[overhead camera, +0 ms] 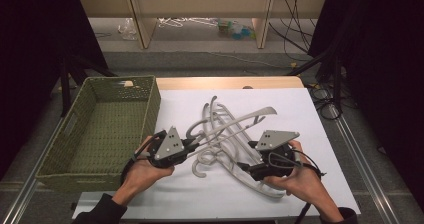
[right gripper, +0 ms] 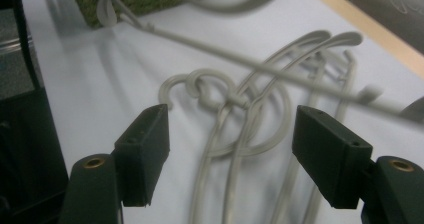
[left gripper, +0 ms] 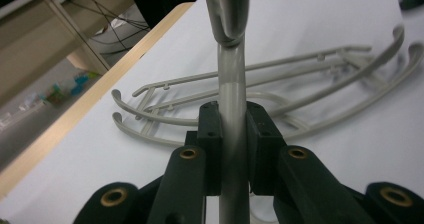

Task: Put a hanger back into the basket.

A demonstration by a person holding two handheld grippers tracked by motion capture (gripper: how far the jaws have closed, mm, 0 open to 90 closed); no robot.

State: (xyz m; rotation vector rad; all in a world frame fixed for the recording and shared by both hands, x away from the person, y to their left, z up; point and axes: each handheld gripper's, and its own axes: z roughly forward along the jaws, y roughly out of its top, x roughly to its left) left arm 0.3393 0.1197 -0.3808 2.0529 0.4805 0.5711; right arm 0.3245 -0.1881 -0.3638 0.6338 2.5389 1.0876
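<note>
Left gripper (left gripper: 232, 149): jaws pinching lifted hanger (left gripper: 231, 84) by neck, lower centre, to free it from pile.
Right gripper (right gripper: 232, 149): jaws spread, nothing between, over hanger pile (right gripper: 240, 114).
Basket (overhead camera: 95, 129): left of frame, probable destination.

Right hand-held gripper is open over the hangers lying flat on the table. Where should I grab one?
Judging by their pose, take a hanger by the straight neck below its hook, coming down from above with the right hand-held gripper: jaws astride the thin stem. The arms lie flat and tangled, offering less clearance.
</note>
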